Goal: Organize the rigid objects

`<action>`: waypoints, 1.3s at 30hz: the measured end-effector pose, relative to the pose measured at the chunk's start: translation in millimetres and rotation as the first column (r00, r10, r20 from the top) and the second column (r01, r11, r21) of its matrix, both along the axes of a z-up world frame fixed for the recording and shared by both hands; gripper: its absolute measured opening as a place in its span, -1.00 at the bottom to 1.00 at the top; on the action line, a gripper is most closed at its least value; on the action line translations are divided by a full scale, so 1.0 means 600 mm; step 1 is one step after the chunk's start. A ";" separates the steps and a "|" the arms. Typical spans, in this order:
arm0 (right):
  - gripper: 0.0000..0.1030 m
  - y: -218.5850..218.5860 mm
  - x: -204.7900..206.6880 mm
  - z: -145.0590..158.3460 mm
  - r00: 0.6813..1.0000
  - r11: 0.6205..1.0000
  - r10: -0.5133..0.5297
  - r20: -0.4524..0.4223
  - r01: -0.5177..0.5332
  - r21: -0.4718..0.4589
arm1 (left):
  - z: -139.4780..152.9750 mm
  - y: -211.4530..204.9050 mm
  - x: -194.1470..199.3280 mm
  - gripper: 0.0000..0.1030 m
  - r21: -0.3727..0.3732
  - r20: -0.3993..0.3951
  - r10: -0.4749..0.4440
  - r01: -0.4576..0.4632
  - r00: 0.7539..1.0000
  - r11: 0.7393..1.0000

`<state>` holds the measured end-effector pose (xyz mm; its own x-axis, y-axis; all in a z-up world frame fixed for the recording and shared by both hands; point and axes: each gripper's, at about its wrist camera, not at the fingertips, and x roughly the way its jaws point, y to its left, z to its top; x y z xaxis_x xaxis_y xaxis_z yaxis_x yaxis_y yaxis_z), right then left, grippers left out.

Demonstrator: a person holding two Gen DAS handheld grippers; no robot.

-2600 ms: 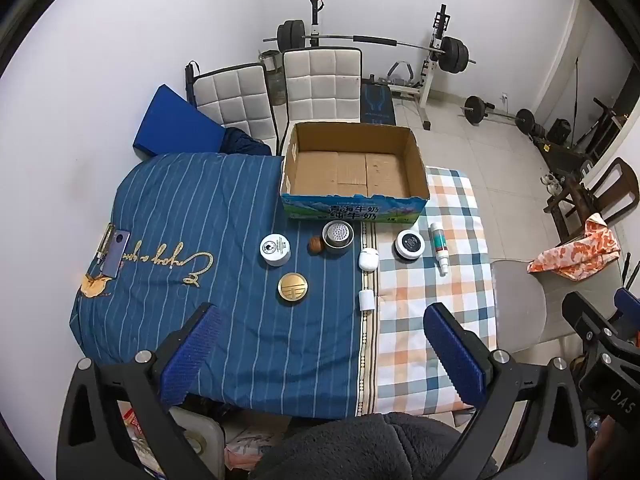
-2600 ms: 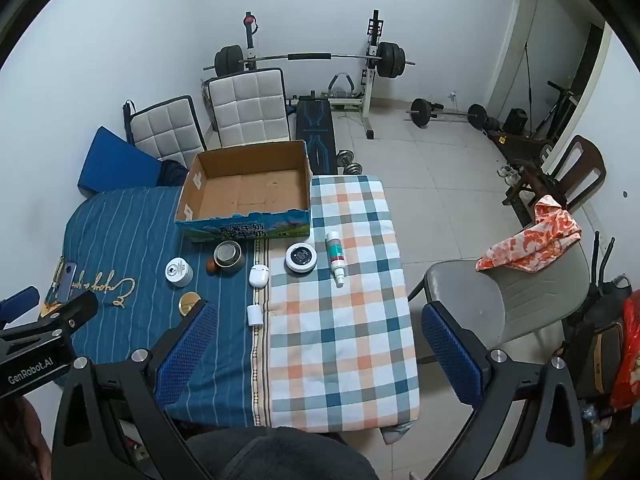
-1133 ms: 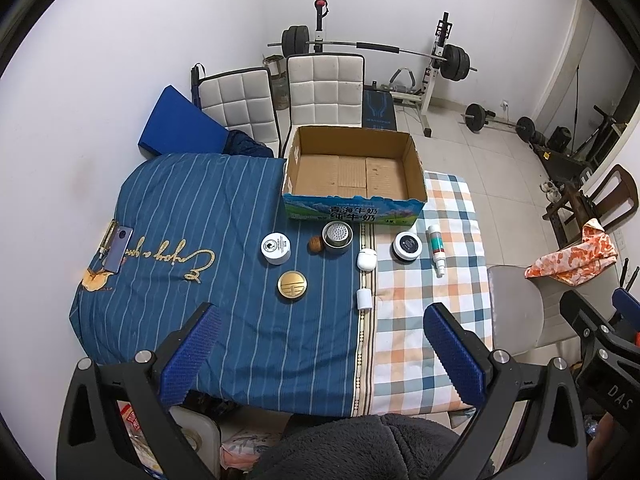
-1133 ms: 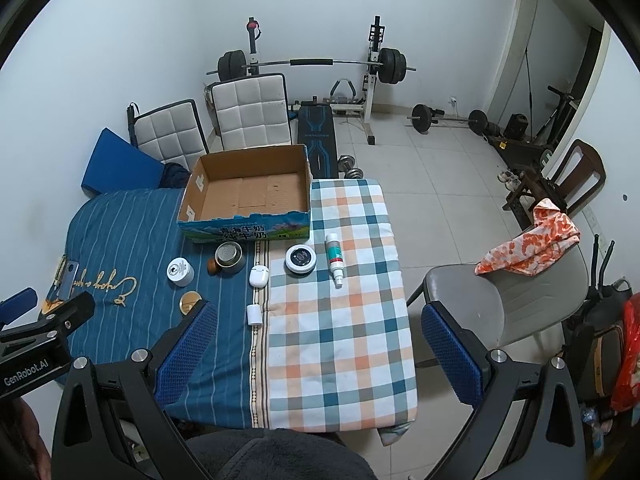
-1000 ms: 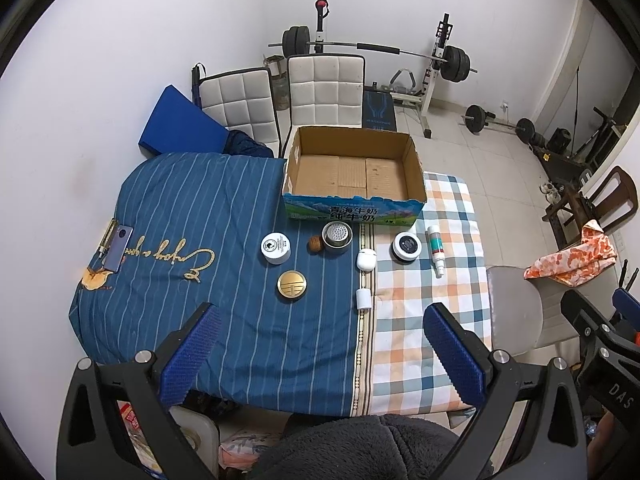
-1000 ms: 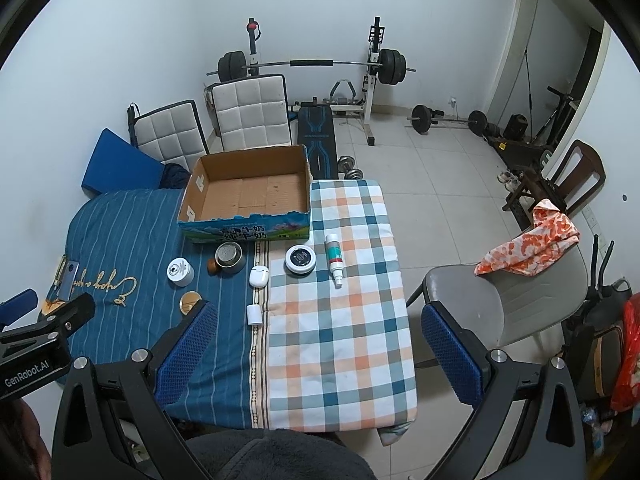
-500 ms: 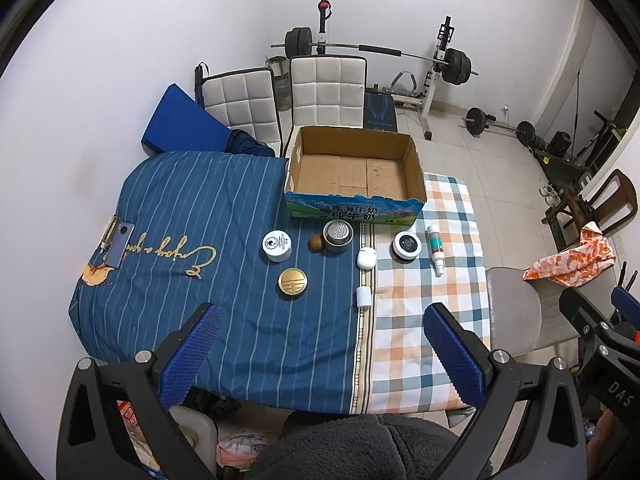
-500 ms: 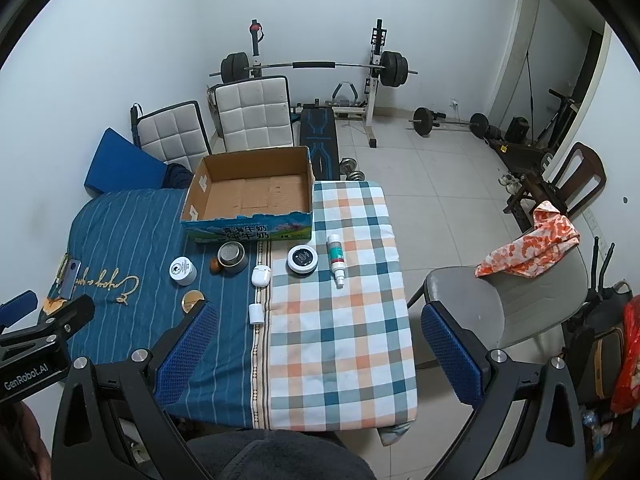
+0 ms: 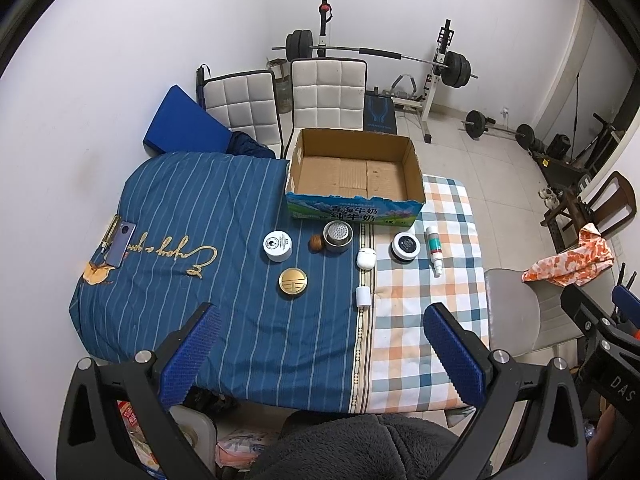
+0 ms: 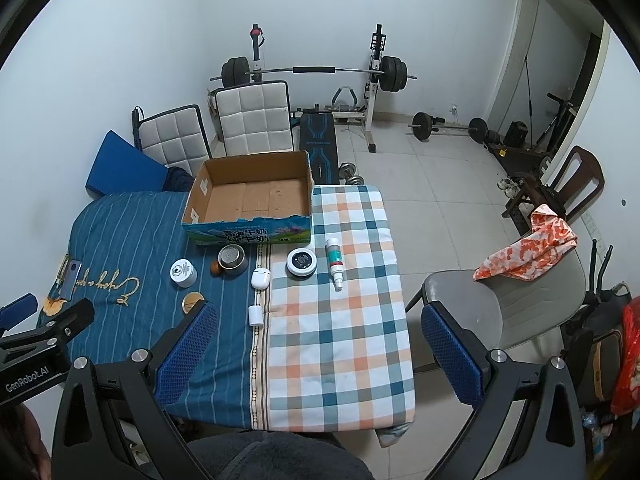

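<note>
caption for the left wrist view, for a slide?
Open left gripper above a cloth-covered table: empty cardboard box behind eight small items awaiting sorting.

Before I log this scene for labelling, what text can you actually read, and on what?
"GenRobot.AI": on the left hand-held gripper body, seen from the right wrist.
"DAS": on the right hand-held gripper body; the rest is cut off.
"青海牛奶 纯牛奶": on the cardboard box front.
Gold script on the blue striped cloth: upside down, unreadable.
White jar lid print: too small.

Barbell rack (image 10: 316,70); white chairs (image 9: 326,94); phone (image 9: 122,239)
</note>
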<state>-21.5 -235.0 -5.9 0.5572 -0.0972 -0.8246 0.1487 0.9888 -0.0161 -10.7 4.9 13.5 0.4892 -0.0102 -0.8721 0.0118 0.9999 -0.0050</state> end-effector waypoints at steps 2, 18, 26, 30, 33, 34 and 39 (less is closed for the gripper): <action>1.00 0.001 -0.002 0.000 1.000 1.000 0.001 0.003 -0.001 -0.004 | -0.001 0.001 -0.001 1.00 -0.004 -0.001 0.000 0.000 1.000 1.000; 1.00 0.005 0.006 0.009 1.000 1.000 0.005 0.007 -0.005 0.002 | 0.006 0.007 -0.004 1.00 -0.009 -0.004 0.006 -0.006 1.000 1.000; 1.00 0.004 0.029 -0.010 1.000 1.000 0.007 -0.023 -0.007 0.015 | -0.022 0.023 0.052 1.00 -0.010 -0.036 0.037 -0.037 0.999 0.999; 1.00 0.006 0.072 -0.053 0.997 0.999 0.019 -0.072 -0.017 0.028 | -0.068 0.043 0.107 1.00 0.021 -0.061 0.076 -0.075 0.995 0.997; 1.00 0.010 0.114 -0.104 0.991 0.999 0.039 -0.131 -0.034 0.036 | -0.114 0.065 0.145 1.00 0.032 -0.088 0.102 -0.100 0.991 0.994; 1.00 0.013 0.129 -0.125 0.987 0.999 0.042 -0.154 -0.037 0.036 | -0.138 0.076 0.167 1.00 0.042 -0.112 0.118 -0.114 0.987 0.993; 1.00 0.030 0.215 -0.247 0.955 0.995 0.088 -0.284 -0.069 0.078 | -0.246 0.117 0.242 1.00 0.048 -0.204 0.161 -0.154 0.966 0.987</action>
<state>107.7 -217.2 -154.3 0.2996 -0.0021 -0.9541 0.0694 0.9974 0.0196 134.5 75.3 -134.2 0.2915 0.0816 -0.9531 -0.1437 0.9888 0.0407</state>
